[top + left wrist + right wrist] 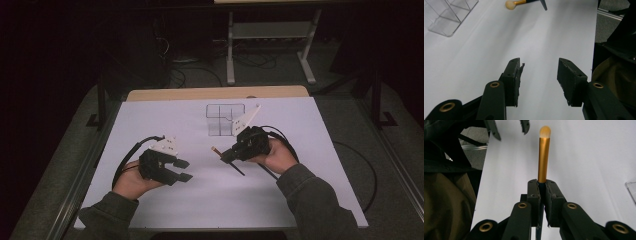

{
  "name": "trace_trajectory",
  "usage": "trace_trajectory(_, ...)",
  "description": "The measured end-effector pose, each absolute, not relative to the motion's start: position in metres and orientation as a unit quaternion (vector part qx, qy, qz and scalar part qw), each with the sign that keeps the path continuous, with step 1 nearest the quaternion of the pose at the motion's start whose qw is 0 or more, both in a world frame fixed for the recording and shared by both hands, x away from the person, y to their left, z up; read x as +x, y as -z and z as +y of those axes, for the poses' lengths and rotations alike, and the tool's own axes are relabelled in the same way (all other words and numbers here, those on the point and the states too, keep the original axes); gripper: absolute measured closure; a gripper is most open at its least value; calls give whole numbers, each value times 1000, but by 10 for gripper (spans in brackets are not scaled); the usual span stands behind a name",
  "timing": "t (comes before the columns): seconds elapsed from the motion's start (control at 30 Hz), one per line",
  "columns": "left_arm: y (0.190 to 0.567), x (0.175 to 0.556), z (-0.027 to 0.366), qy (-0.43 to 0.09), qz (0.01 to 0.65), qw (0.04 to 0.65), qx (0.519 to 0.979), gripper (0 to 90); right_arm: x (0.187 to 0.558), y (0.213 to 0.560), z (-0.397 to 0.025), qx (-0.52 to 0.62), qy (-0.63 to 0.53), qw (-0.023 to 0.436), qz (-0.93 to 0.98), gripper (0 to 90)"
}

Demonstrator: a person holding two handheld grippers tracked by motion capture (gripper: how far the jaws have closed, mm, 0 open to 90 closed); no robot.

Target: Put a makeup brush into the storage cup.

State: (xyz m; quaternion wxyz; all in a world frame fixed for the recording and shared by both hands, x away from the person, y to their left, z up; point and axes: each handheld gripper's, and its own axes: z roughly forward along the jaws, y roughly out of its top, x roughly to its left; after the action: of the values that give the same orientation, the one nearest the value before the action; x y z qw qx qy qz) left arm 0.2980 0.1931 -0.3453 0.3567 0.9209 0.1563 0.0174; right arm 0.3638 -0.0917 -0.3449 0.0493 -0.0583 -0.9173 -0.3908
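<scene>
A makeup brush (pixel 216 150) with a gold ferrule (pixel 543 157) and a pale rounded tip is clamped in my right gripper (pixel 226 156), right of the table's centre. Its dark handle sticks out behind the jaws towards the person. In the right gripper view the gripper (pixel 542 183) is shut on the brush just below the ferrule. My left gripper (pixel 186 170) hovers over the left half of the table, open, with nothing between its pads (pixel 539 67). The brush tip (pixel 517 3) lies ahead of it. A clear acrylic organizer (pixel 224 120) stands at the back centre.
The white table top (pixel 300 150) has a wooden strip along its far edge. Black cables trail from both grippers, the right one looping off the table's right side. The organizer (pixel 449 15) has several open compartments. A white stand's legs are on the floor beyond the table.
</scene>
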Motion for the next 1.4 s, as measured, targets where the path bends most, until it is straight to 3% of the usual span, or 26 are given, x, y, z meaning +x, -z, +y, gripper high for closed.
trace_trajectory(0.43, 362, 293, 200, -26, 179, 356, 917, 442, 377, 341, -90, -75, 396, 51, -914, 822)
trace_trajectory(1.4, 386, 284, 219, -40, 216, 366, 905, 384, 402, 328, -85, -84, 390, 32, -916, 821)
